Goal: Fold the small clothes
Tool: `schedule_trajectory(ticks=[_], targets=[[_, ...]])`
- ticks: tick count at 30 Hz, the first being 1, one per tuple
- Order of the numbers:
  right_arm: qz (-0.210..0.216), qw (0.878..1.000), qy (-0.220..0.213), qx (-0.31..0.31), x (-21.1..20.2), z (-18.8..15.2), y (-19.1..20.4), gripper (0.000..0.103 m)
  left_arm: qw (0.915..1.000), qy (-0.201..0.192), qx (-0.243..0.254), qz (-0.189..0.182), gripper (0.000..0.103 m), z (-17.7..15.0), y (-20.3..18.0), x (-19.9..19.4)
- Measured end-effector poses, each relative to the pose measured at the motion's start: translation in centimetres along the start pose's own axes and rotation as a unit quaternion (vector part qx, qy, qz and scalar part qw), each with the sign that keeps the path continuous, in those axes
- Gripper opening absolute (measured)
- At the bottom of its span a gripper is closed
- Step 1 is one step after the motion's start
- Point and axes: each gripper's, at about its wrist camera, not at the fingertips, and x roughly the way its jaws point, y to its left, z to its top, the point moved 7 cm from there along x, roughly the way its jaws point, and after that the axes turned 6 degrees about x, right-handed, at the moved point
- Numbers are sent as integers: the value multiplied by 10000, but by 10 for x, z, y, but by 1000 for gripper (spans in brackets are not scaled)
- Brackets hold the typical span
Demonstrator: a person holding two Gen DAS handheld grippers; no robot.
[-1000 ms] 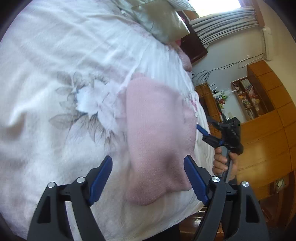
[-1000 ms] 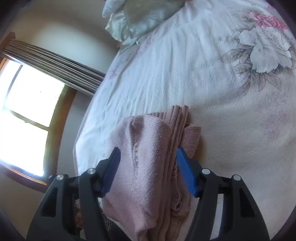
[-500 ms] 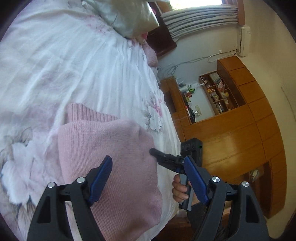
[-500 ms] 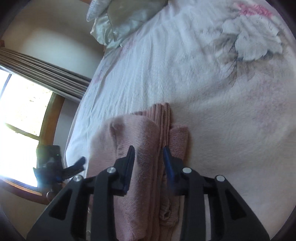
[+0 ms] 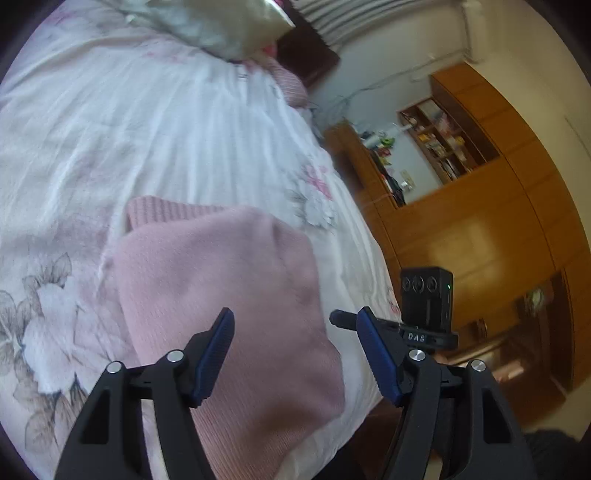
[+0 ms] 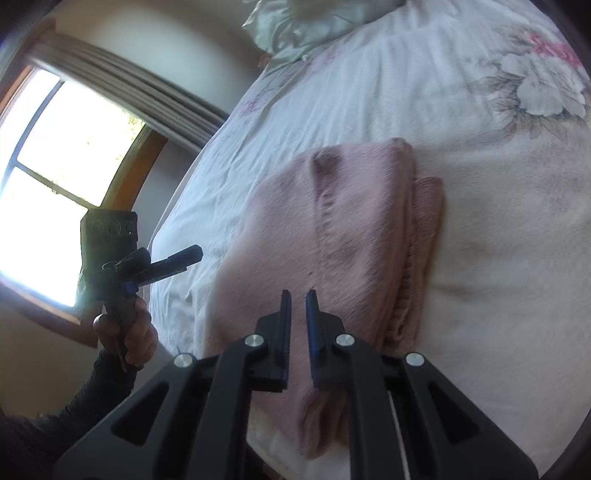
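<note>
Only right wrist view shows sweater's (image 6: 351, 236) stacked fold edges.

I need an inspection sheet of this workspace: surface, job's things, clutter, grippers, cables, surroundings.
Surface: bed sheet, white with flower print, wrinkled.
Job's things: pink knit garment, folded, near the bed edge.
Clutter: pillow at the far end.
Grippers: left gripper open, above the garment; right gripper nearly closed, a narrow gap, nothing between the fingers.
Cables: wires on the wall.
Surroundings: wooden cabinets, shelves, window, curtain.
</note>
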Motion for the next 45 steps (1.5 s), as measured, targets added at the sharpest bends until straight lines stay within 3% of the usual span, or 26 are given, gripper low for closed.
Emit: schedule_trajectory(ticks=[3,5,6,8,12,13,15,17,19,21,22,25,28,30,33,34,35,38,40,42,44,45], targets=[[-278,9990,338,-78,22,-19,-4,9,9988,403,-165,221,68,-33,17,21],[-774,9965,317,-69,34,-18,-24,0,9988,391,-255,137,67,-43,25,34],[-829,9962,266,10,34,-15,-34,0,9990,323,-293,75,66,-43,25,37],[-692,9968,168,371,27,-10,-47,0,9992,223,-314,84,64,-43,24,43],[-742,9962,101,450,20,-11,-39,0,9991,191,-152,358,64,-47,14,42],[-659,9968,39,455,14,-14,-32,4,9992,58,-183,362,65,-45,9,32],[-424,9983,-96,381,0,-24,-11,9,9994,-255,-202,120,68,-46,-6,7],[-191,9992,-69,336,-6,-41,2,9,9994,-309,-173,-14,68,-57,-18,-6],[-237,9990,114,348,0,-58,-2,9,9997,-98,-209,115,68,-75,-14,-1],[-563,9972,212,448,14,-69,-18,8,9981,147,-511,306,68,-94,5,13],[-826,9953,153,485,17,-71,-31,2,9974,153,-626,307,68,-99,11,18],[-771,9935,-28,841,10,-77,-43,0,9963,-16,-765,387,73,-101,12,14],[-617,9953,-309,677,-16,-88,-15,15,9963,-203,-699,467,86,-106,-16,-7],[-641,9952,-572,470,-39,-102,9,25,9937,-266,-488,977,98,-117,-39,-29],[-1119,9887,-993,111,-70,-137,42,70,9721,-183,15,2339,99,-145,-76,-65],[-1322,9843,-1170,-40,-81,-149,54,85,9644,-274,191,2623,99,-153,-92,-78],[-1566,9778,-1371,-232,-91,-164,68,92,9569,-417,372,2850,99,-162,-110,-92],[-2430,9512,-1784,-664,-114,-202,100,100,9292,-765,578,3570,99,-183,-151,-130],[-3005,9288,-2003,-831,-126,-225,118,100,9187,-785,635,3819,99,-200,-171,-148],[-3266,9112,-2317,-971,-141,-248,136,100,9173,-727,645,3862,99,-216,-194,-160],[-3221,9092,-2398,-1102,-158,-269,158,100,9223,-651,723,3739,99,-230,-218,-166],[-3164,9112,-2376,-1144,-164,-277,166,100,9202,-628,798,3782,99,-236,-230,-171]])
